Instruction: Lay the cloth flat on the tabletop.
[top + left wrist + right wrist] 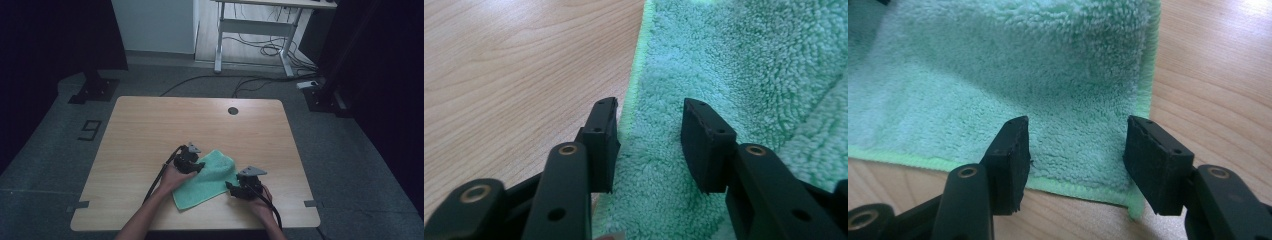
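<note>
A green terry towel [207,180] lies folded near the front of the wooden table [150,125]. My left gripper [192,165] rests at the towel's left edge. Its jaws are open in the left gripper view, straddling the towel's hem [631,100], one jaw over the wood and one over the cloth [734,60]. My right gripper [235,187] sits at the towel's right corner. In the right gripper view its jaws stand open over the towel [1013,70], near its lower right corner [1135,205], with nothing pinched between them.
A round cable hole [233,110] sits near the table's far edge. Beyond the table stand a white desk frame [260,30] with loose cables on the floor and a black stand base [95,90] at the left. A hand [175,180] holds each gripper.
</note>
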The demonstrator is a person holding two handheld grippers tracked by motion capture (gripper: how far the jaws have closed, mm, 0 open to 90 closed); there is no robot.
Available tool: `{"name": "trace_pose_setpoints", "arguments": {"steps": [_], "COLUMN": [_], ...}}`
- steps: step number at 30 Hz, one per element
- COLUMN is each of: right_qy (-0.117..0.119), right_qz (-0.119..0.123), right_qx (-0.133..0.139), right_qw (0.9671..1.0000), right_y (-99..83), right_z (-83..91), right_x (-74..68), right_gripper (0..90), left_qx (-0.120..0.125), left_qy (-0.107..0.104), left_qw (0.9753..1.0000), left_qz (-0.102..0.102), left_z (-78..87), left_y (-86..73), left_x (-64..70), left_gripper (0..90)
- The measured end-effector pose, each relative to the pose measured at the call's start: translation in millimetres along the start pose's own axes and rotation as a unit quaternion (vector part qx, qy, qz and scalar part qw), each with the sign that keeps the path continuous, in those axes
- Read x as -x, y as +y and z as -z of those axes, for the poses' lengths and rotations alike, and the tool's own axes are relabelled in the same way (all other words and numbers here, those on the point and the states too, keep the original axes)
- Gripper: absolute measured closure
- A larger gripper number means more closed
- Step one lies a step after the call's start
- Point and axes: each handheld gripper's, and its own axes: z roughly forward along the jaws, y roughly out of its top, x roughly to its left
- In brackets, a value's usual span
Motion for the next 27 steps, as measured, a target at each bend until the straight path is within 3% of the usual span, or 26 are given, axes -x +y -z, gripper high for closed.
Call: {"name": "trace_pose_setpoints", "arguments": {"steps": [5, 10, 17, 20, 23, 27], "right_qy": [-0.018, -0.028, -0.021, -0.013, 0.007, -0.002], "right_qz": [0.015, 0.022, 0.027, 0.028, 0.019, 0.017], "right_qx": [-0.001, 0.001, 0.012, 0.012, 0.014, 0.023], "right_qw": [0.9997, 0.9994, 0.9993, 0.9994, 0.9997, 0.9996], "right_y": [-0.4, -1.3, 0.2, 0.6, 1.3, 8.5], "right_z": [-1.5, -1.4, -4.3, -4.0, 0.4, 8.0], "right_x": [-3.1, -3.9, -2.4, -0.3, 6.3, 15.0], "right_gripper": [45.0, 52.3, 80.1, 83.9, 84.9, 84.9], "left_qx": [0.005, 0.010, 0.012, 0.016, 0.037, 0.055], "left_qy": [-0.012, -0.025, -0.019, -0.015, -0.017, -0.014], "left_qw": [0.9999, 0.9996, 0.9997, 0.9997, 0.9991, 0.9981], "left_qz": [-0.011, -0.002, -0.004, 0.000, 0.014, 0.024], "left_z": [0.2, 0.4, 2.1, 7.8, 20.9, 42.7], "left_y": [-1.4, -3.2, -4.6, -6.7, -9.0, -9.6], "left_x": [3.7, 3.7, 3.9, 0.3, -6.0, -16.1], "left_gripper": [73.9, 84.6, 87.1, 87.2, 87.2, 87.2]}}
